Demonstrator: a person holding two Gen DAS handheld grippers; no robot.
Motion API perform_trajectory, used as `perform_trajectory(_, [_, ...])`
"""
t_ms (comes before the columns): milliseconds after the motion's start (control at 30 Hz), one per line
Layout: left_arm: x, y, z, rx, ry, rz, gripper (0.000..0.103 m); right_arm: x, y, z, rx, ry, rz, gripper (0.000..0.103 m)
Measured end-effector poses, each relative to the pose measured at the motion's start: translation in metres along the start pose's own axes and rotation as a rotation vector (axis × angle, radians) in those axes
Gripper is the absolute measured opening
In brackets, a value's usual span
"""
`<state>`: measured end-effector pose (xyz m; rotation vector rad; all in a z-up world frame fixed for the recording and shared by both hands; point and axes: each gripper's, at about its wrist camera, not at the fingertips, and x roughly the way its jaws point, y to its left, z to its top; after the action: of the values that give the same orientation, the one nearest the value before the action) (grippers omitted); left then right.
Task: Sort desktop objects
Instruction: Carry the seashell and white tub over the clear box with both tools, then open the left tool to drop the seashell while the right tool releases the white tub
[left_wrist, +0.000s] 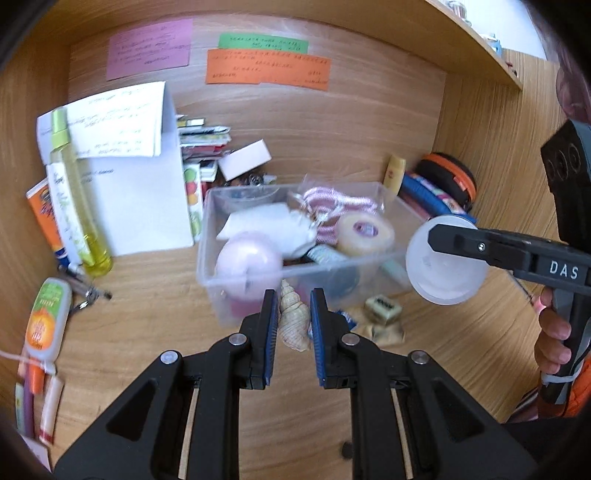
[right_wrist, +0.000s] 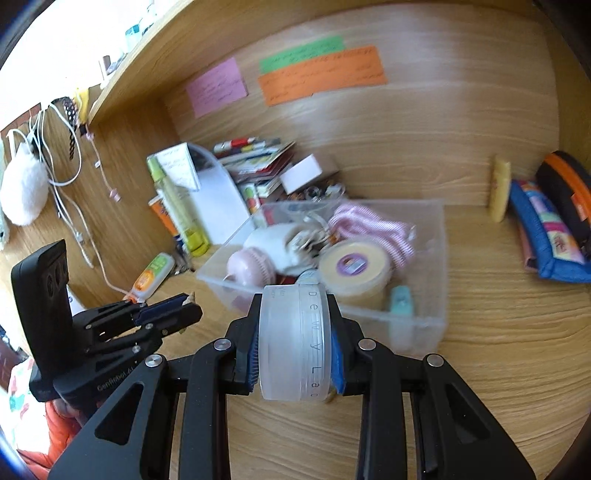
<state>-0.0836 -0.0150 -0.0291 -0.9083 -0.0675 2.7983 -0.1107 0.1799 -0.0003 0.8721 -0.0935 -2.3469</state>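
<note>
The shell (left_wrist: 294, 322) sits clamped between the left gripper's (left_wrist: 293, 314) blue pads, held above the desk (left_wrist: 147, 332) just in front of the clear bin (left_wrist: 207, 266). The right gripper (right_wrist: 294, 339) grips a frosted jar (right_wrist: 294, 341) by its flat faces, near the bin's front wall. Inside the bin lie a tape roll (left_wrist: 366, 234) and a pink ball (left_wrist: 248, 263).

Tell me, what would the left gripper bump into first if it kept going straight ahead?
Probably the clear box: its near wall sits just beyond the shell held in the left gripper. Depth is hard to judge.
</note>
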Motion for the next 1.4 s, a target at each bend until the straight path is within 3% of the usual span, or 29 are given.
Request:
perform_trajectory(600, [0.053,-0.001,0.048,-0.001,0.041,-0.045,0.017,-0.002,-0.055,0.037,0.082,-0.096,-0.134,0.027])
perform_trajectory(900, [0.084,-0.004,0.05,0.018,0.092,-0.06,0.017,0.033,-0.072,0.039,0.095,-0.037,-0.151,0.027])
perform_trajectory(1100, [0.099,0.0,0.046,0.007,0.131,-0.072,0.016,0.047,-0.071,0.036,0.058,-0.009,-0.217,0.027])
perform_trajectory(1400, [0.101,-0.002,0.045,0.013,0.128,-0.066,0.017,0.065,-0.062,0.031,-0.011,0.042,-0.288,0.028])
